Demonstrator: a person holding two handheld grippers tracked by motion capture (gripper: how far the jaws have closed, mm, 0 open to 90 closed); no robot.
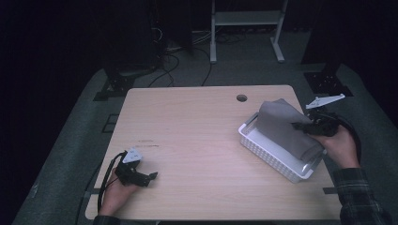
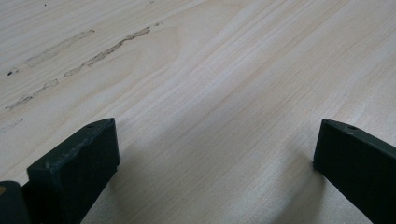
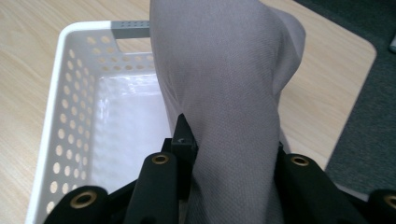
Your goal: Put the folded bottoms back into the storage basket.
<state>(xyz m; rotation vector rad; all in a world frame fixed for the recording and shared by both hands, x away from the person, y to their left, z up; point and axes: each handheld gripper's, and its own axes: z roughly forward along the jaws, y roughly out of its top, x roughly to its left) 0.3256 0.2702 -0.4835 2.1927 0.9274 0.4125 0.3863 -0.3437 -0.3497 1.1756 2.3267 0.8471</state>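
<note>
Grey cloth (image 1: pixel 284 126) lengthwise along white basket (image 1: pixel 263 154), pinched by right gripper (image 1: pixel 300 125); left gripper (image 1: pixel 151 178) spread, empty.

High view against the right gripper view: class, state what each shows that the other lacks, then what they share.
The high view alone takes in the whole table, the cable hole, and the left gripper resting open on bare wood. The right gripper view alone gives the cloth's weave, the holes in the basket's wall and its grey handle. Both show the right gripper shut on the grey cloth over the white basket.
</note>
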